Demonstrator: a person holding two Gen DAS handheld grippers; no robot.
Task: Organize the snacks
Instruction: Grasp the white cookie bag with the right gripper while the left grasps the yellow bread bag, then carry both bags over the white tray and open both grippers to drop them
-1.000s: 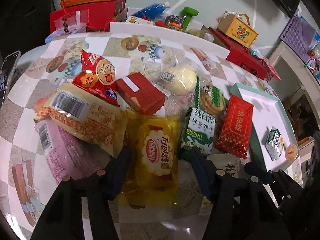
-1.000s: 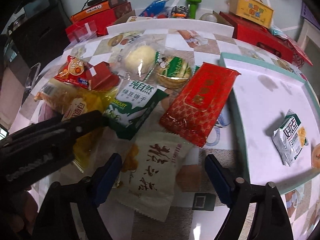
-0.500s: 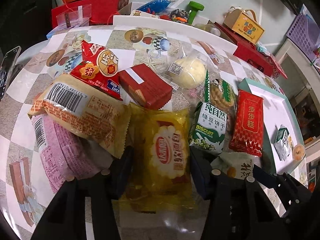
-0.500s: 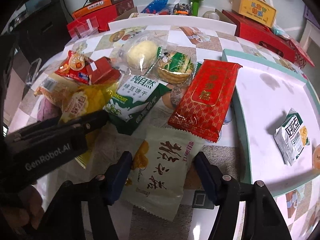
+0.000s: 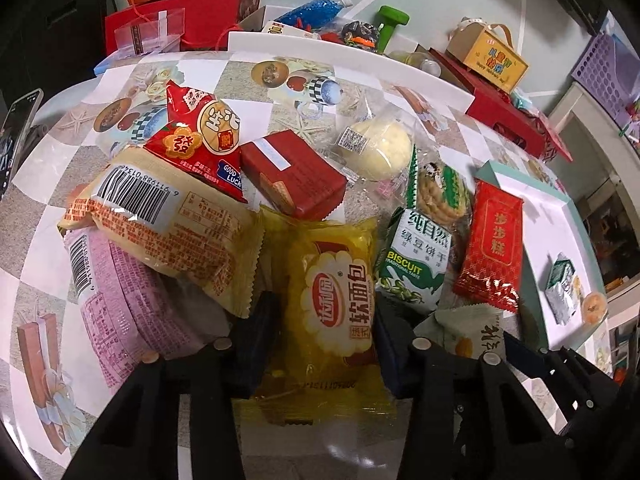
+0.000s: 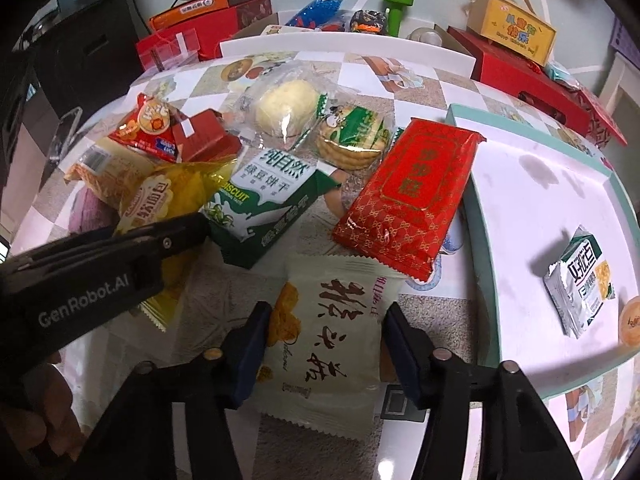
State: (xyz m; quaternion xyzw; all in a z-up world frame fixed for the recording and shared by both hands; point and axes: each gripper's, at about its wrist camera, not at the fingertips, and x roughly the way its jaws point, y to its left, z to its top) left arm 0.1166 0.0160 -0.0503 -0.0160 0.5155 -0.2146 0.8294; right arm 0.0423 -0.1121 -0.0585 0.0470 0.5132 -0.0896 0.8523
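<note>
A pile of snack packs lies on the patterned table. My left gripper [image 5: 324, 340] has its jaws closed against both sides of a yellow soft-bread pack [image 5: 336, 292]; the pack also shows in the right wrist view [image 6: 160, 204]. My right gripper [image 6: 326, 354] has its jaws pressed on both sides of a pale cream pack with brown writing [image 6: 332, 332], also visible in the left wrist view [image 5: 468, 330]. A green biscuit pack [image 6: 264, 196] and a red pack [image 6: 408, 196] lie between them. A white tray with a teal rim [image 6: 484, 264] on the right holds a small silver-green pack [image 6: 580, 284].
Further packs lie at the left: a beige barcode pack [image 5: 160, 224], a pink pack [image 5: 116, 292], a red box [image 5: 292, 172], a red peanut bag [image 5: 200, 136], a round bun [image 5: 380, 148], a cookie pack [image 5: 440, 192]. Red boxes [image 6: 536, 76] and clutter line the far edge. A phone [image 5: 16, 136] lies far left.
Both grippers have moved forward and down onto their packs, and their jaws have closed in from wide open to touching the yellow pack and the cream pack.
</note>
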